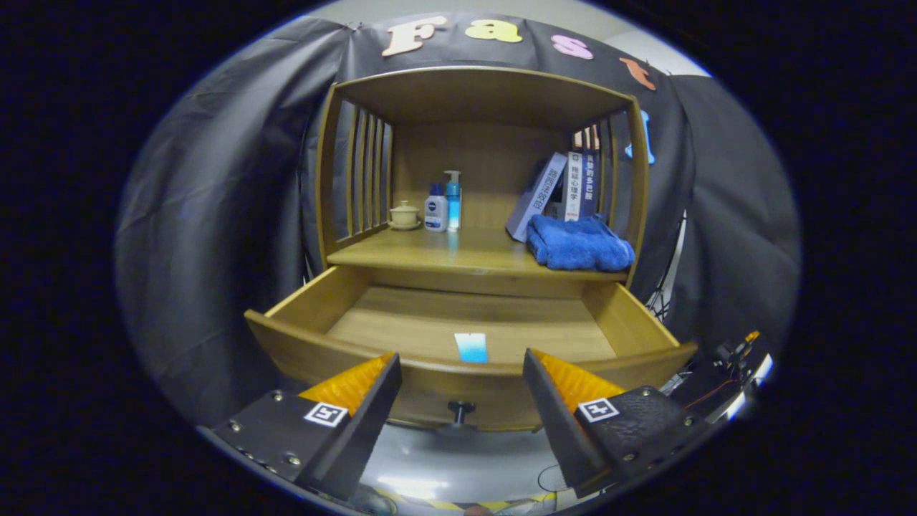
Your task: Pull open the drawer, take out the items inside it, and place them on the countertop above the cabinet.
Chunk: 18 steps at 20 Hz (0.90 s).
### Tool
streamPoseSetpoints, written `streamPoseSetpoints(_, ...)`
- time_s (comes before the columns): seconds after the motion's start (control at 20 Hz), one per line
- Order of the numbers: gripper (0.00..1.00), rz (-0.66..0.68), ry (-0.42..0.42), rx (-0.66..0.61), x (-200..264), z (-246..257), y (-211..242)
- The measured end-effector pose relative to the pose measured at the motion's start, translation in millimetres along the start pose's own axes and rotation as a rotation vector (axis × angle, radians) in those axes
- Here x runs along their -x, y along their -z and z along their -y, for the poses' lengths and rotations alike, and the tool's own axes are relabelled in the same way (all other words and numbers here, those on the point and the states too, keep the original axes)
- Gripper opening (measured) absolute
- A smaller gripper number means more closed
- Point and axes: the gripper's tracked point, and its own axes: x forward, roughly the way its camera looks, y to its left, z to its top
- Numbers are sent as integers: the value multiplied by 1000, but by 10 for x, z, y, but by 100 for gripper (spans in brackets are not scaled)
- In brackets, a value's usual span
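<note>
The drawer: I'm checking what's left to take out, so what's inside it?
The open drawer holds one small blue-and-white flat item near its front wall. That wall hides the floor strip behind it. The open gripper holds nothing above the knob.

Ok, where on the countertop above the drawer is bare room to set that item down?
The bare wooden countertop between the small bottles and the folded blue towel is free. The right side is crowded by towel and leaning books. The open gripper holds nothing.
</note>
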Motion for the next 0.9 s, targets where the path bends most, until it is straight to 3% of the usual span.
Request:
streamPoseSetpoints(0.2, 100, -144, -2, 27, -446, 104, -84)
streamPoseSetpoints(0.5, 100, -484, -56, -50, -1049, 120, 388)
streamPoseSetpoints(0.9, 100, -741, -12, -71, -1468, 128, 863)
